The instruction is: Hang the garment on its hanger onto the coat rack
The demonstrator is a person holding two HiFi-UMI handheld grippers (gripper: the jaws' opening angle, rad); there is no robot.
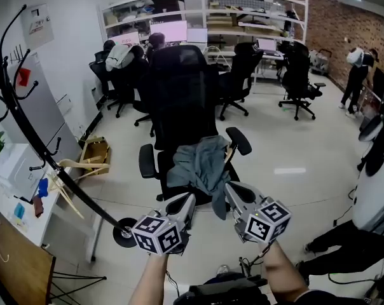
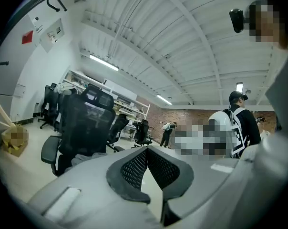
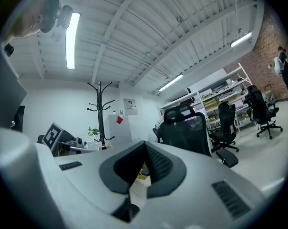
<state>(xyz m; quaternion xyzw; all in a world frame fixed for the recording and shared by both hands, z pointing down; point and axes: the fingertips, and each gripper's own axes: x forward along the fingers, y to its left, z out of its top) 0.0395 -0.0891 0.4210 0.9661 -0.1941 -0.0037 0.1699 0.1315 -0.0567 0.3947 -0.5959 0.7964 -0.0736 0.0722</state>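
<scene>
on the chair seat, a draped garment; both claws clenched, holding nothing

from the head view: black office chair (image 1: 185,94) at centre, blue-grey garment (image 1: 201,167) heaped on its seat and spilling over the front edge. well left of the chair, black coat rack (image 1: 27,126), slanting across the frame. just in front of the chair, left gripper (image 1: 189,197) and right gripper (image 1: 230,187) side by side, both levelled at the seat, tips near the garment's hanging edge; touching or not, impossible to tell.

from the left gripper view: left gripper (image 2: 146,149) clenched tip to tip, nothing between the jaws. beyond and to the left, the chair (image 2: 84,123), grey cloth of the garment (image 2: 90,158) on its seat.

from the right gripper view: right gripper (image 3: 145,144) likewise pressed shut and empty. behind the jaws to the right, the chair (image 3: 187,128); left of the chair, the coat rack (image 3: 100,113), upright against the white wall.
</scene>
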